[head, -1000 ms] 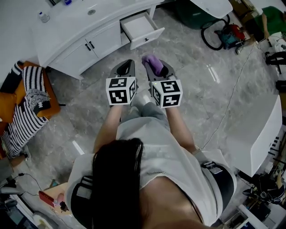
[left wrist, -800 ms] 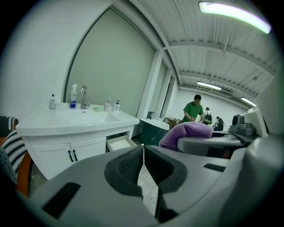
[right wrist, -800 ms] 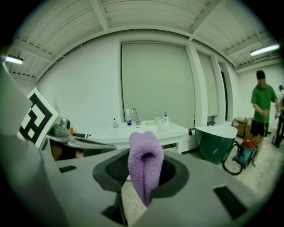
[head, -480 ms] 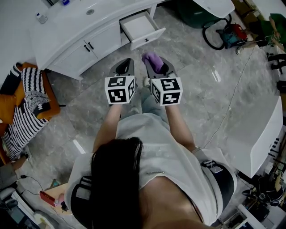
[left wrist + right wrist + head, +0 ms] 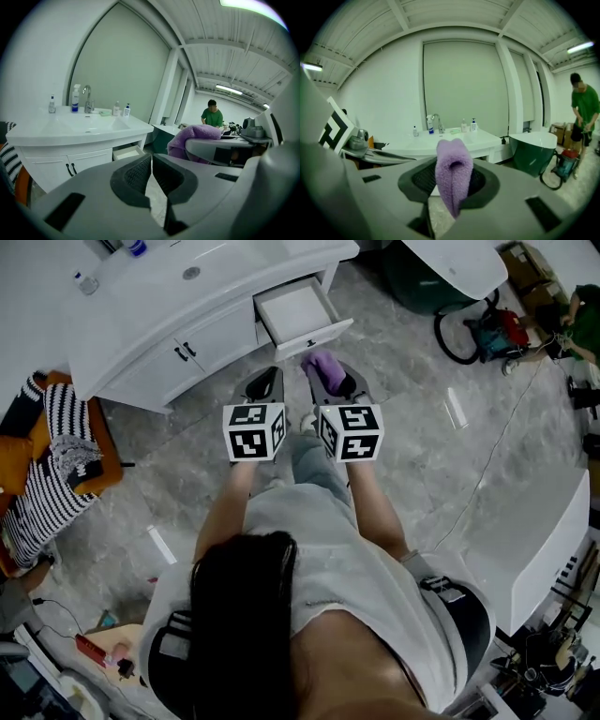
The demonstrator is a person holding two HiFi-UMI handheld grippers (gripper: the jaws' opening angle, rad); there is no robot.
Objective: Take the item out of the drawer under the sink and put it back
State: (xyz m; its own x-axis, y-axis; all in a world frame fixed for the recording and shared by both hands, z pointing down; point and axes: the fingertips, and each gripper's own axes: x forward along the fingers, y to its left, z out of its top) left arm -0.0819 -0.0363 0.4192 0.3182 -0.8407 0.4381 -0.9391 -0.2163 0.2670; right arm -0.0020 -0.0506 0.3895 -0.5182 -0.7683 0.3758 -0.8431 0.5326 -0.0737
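A white vanity [image 5: 178, 329] with a sink stands at the head view's upper left. Its drawer [image 5: 298, 313] is pulled out at the right end, and its bottom shows bare. That drawer [image 5: 126, 152] also appears in the left gripper view, beyond the jaws. My right gripper [image 5: 330, 381] is shut on a folded purple cloth [image 5: 323, 364], which sticks up between the pads [image 5: 451, 180]. My left gripper [image 5: 264, 382] is beside it, shut with nothing between its jaws [image 5: 151, 161]. Both hang over the floor, short of the drawer and pointing toward it.
Bottles and a faucet [image 5: 87, 98] stand on the vanity top. A dark green tub [image 5: 417, 277] and a vacuum cleaner [image 5: 480, 317] sit to the drawer's right. A striped cloth on an orange chair [image 5: 47, 460] is at left. A person in green [image 5: 582, 110] stands far right.
Both grippers have moved forward together toward the vanity, and the open drawer is now closer to their tips. The purple cloth stays clamped in the right gripper.
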